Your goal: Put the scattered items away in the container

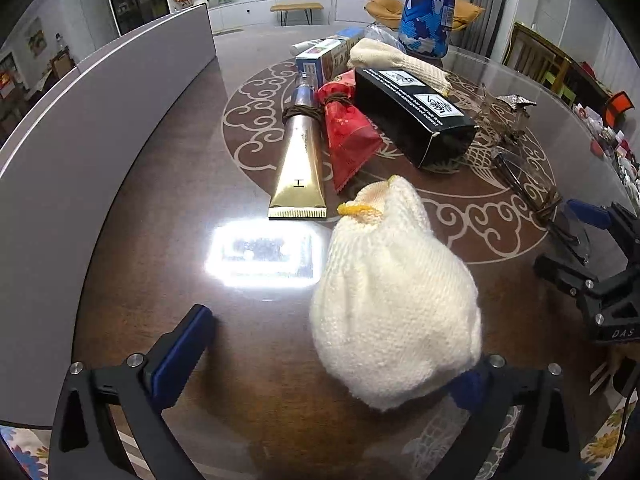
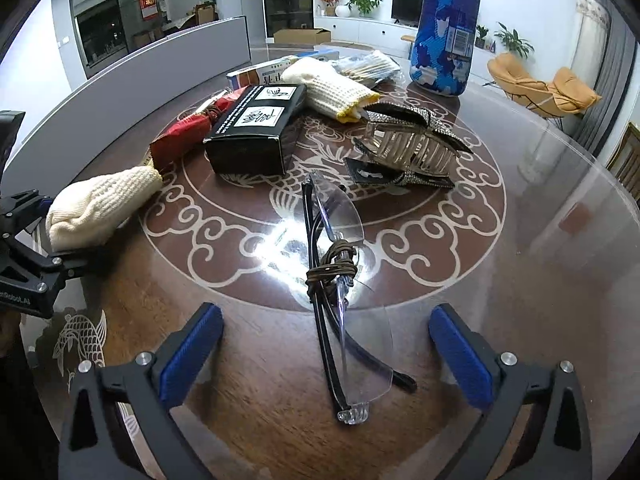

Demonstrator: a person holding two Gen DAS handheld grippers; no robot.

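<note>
A rolled white knitted glove (image 1: 396,300) lies on the glass table between the fingers of my left gripper (image 1: 328,372), which is open; the glove rests against the right finger and stands apart from the left finger (image 1: 188,356). Folded glasses (image 2: 340,292), tied with a brown cord, lie between the wide-open fingers of my right gripper (image 2: 326,354), touching neither pad. The grey container (image 1: 100,120) curves along the table's left side. Ahead lie a gold tube (image 1: 300,160), a red packet (image 1: 348,136) and a black box (image 1: 412,112).
A second knitted glove (image 2: 324,86), a blue-and-white carton (image 2: 264,72), a bag of swabs (image 2: 368,66) and a sparkly hair claw (image 2: 408,148) lie further back. A tall blue canister (image 2: 448,28) stands behind them. The table's far edge curves on the right.
</note>
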